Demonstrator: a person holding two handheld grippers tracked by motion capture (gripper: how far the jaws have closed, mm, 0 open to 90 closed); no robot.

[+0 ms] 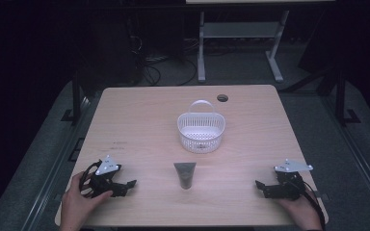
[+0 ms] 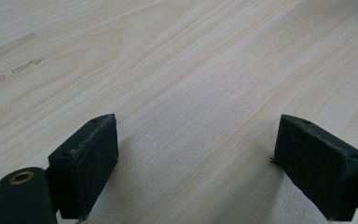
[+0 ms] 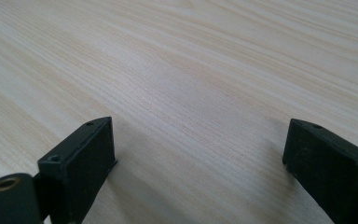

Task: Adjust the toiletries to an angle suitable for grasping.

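Your dark grey tube point(image 1: 185, 174) lies flat on the counter point(image 1: 139, 120), midway between your two hands near the front edge, wide end pointing away from you, narrow end toward you. White basket point(image 1: 201, 132) sits upright just behind it, handle raised, apart from the tube.

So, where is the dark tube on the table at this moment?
In the high view, the dark tube lies near the table's front edge, midway between the left gripper and the right gripper, just in front of the white basket.
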